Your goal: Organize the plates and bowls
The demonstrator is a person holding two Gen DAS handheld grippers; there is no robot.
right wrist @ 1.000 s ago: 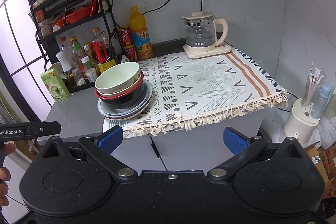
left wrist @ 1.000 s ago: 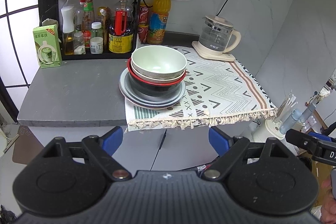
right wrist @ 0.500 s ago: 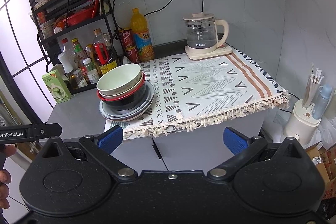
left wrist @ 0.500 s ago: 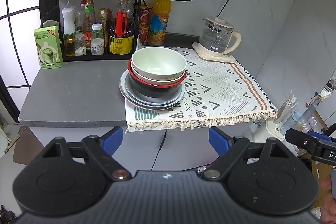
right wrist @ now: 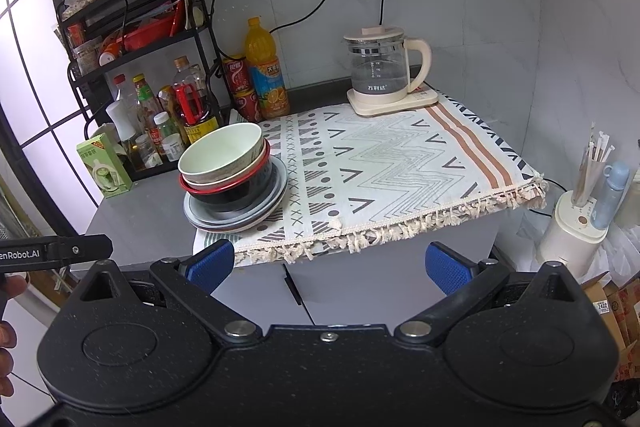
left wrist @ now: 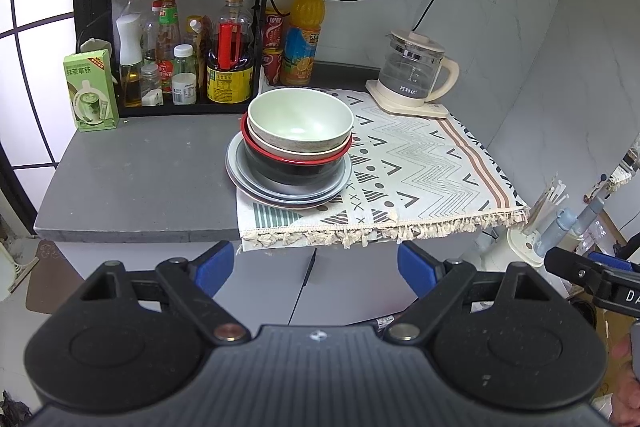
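A stack of dishes stands at the left edge of the patterned cloth (left wrist: 420, 163): a pale green bowl (left wrist: 300, 121) on top, a beige bowl and a red-rimmed black bowl (left wrist: 296, 167) under it, and grey plates (left wrist: 248, 175) at the bottom. The stack also shows in the right wrist view, with the green bowl (right wrist: 220, 155) on top. My left gripper (left wrist: 316, 267) is open and empty, in front of the counter and below the stack. My right gripper (right wrist: 328, 265) is open and empty, in front of the counter edge, right of the stack.
A black rack (left wrist: 176, 39) with bottles stands at the back left, a green carton (left wrist: 90, 91) beside it. An orange drink bottle (left wrist: 304, 35) and cans stand by the wall. A glass kettle (left wrist: 416, 75) sits at the back right. Bare grey counter (left wrist: 140, 179) lies left of the stack.
Both grippers have drifted slightly closer to the counter. The stack has not moved and both grippers stay open.
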